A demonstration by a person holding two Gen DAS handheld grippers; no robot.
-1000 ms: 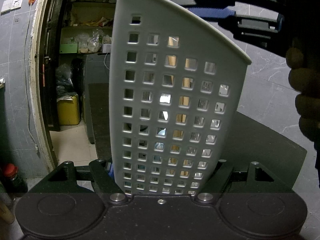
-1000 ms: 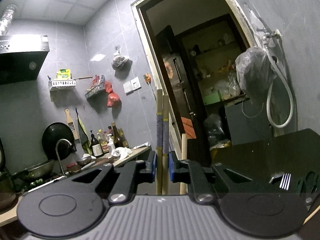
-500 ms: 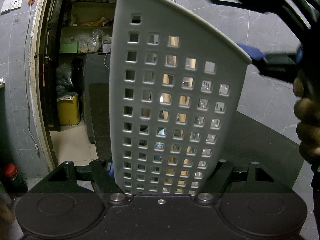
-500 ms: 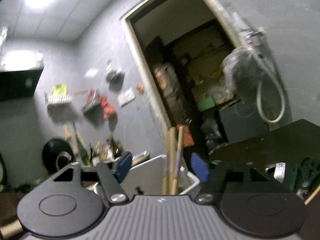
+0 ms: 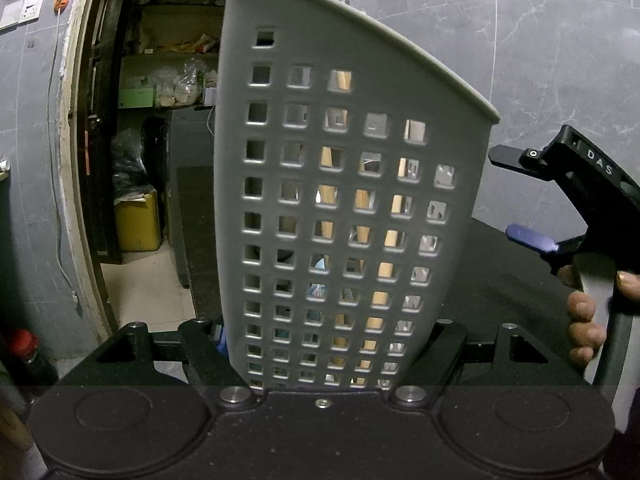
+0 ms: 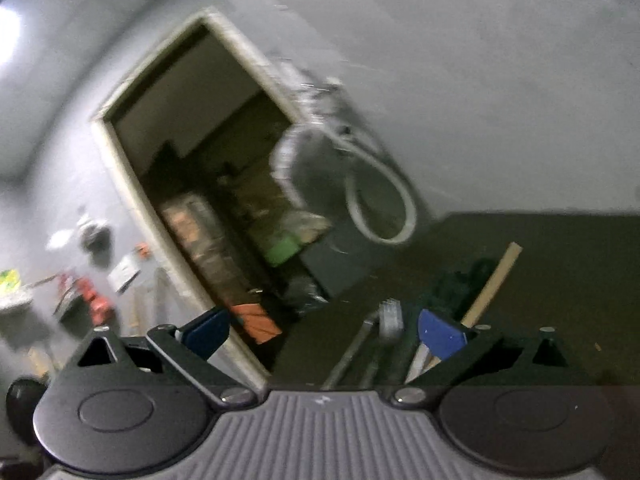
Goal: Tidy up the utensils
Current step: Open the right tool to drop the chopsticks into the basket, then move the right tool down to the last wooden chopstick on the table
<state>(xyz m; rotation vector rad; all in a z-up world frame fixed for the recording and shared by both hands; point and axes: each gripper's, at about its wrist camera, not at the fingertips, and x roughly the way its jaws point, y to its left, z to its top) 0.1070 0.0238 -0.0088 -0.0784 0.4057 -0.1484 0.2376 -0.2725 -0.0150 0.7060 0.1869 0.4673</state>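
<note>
A grey perforated utensil holder (image 5: 348, 208) stands upright, filling the left wrist view, and my left gripper (image 5: 324, 344) is shut on its base. Wooden chopsticks (image 5: 364, 200) show through its holes. My right gripper (image 5: 516, 198) hangs to the holder's right, apart from it, held by a hand (image 5: 582, 320). In the blurred, tilted right wrist view the right gripper (image 6: 324, 330) has its jaws opening wide with nothing between them. Beyond it, a fork (image 6: 390, 318), a metal handle (image 6: 352, 350) and a wooden stick (image 6: 494, 280) lie on the dark table (image 6: 552, 264).
An open doorway (image 5: 152, 160) leads to a cluttered storeroom with a yellow box (image 5: 138, 224) on its floor. A white hose (image 6: 380, 204) hangs on the grey tiled wall. A red-capped bottle (image 5: 24, 348) stands low at the left. A dark green item (image 6: 456, 280) lies by the stick.
The right gripper let go of the chopsticks over the holder, opened wide, and dropped down to the holder's right while rolling. The left gripper and holder stayed still.
</note>
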